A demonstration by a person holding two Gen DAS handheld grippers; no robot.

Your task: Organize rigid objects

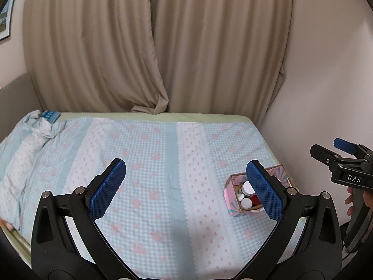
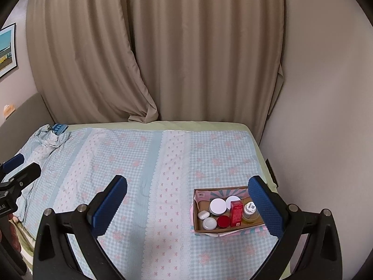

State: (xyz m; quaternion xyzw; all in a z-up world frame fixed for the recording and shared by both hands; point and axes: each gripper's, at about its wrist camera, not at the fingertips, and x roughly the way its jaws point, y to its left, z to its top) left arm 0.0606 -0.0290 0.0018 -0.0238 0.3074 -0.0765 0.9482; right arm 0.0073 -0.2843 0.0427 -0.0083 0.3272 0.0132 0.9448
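A small pink and teal cardboard box (image 2: 205, 194) sits on the bed near its right edge; it also shows in the left wrist view (image 1: 229, 199). It holds white-lidded jars (image 2: 218, 206), a red lid (image 2: 223, 221), a red carton (image 2: 236, 212) and a clear bottle (image 2: 250, 212). My right gripper (image 2: 187, 206) is open and empty above the bed, its right finger (image 2: 264, 206) beside the box. My left gripper (image 1: 186, 189) is open and empty, hovering left of the box. The right gripper shows in the left wrist view (image 1: 345, 154).
The bed has a blue checked sheet (image 2: 130, 163) with pink flowers. A crumpled cloth with a blue item (image 2: 52, 135) lies at the far left corner. Beige curtains (image 2: 163, 58) hang behind; a wall (image 2: 326, 116) borders the right side.
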